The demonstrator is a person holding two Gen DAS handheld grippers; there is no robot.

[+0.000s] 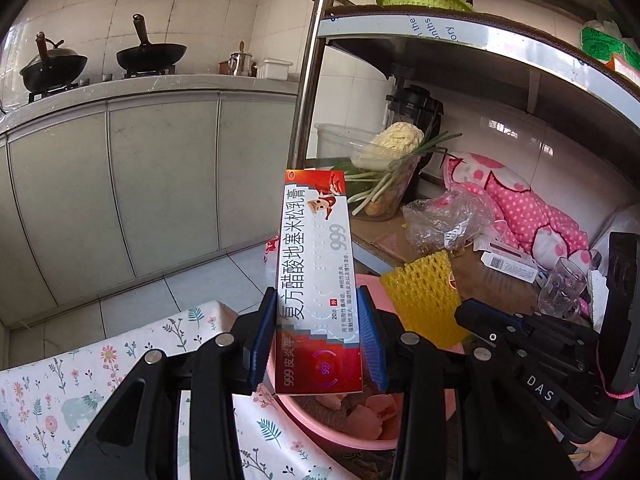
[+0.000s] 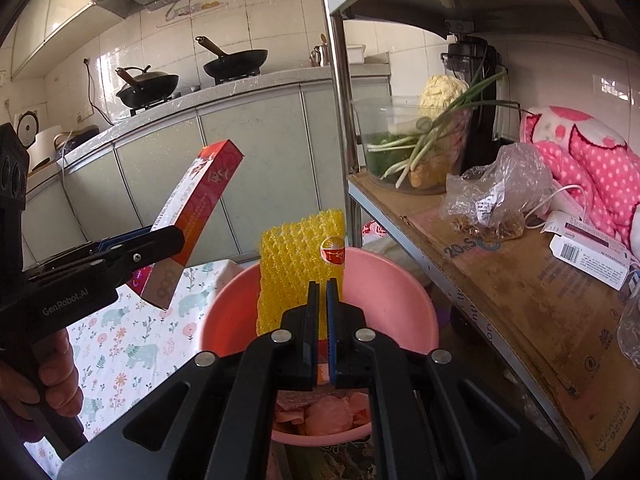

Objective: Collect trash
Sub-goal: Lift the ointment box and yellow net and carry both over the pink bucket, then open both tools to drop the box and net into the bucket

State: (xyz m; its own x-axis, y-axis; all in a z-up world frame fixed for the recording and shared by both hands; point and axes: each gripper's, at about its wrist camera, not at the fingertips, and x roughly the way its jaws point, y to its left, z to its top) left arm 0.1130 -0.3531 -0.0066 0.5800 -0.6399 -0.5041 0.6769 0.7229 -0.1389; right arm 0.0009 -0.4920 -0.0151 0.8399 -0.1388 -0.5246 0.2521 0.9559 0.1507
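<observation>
A box [image 1: 316, 276], centre frame, is clamped near its lower end by the left gripper [image 1: 318, 334]; judged light, stiff, crushable. Yellow foam net [image 2: 296, 264], soft and springy, is pinched at its lower edge by the right gripper [image 2: 322, 300] above the pink basin [image 2: 396, 280].

Pink basin [image 2: 384, 280] bottom behind tool

Glossy cardboard ointment box [image 1: 316, 280]; yellow foam net [image 2: 298, 264]; smooth pink plastic basin [image 2: 384, 280]; worn cardboard shelf liner [image 2: 520, 280].

White-tiled walls [image 1: 192, 12], grey cabinets [image 1: 160, 184], tiled floor [image 1: 160, 304]
</observation>
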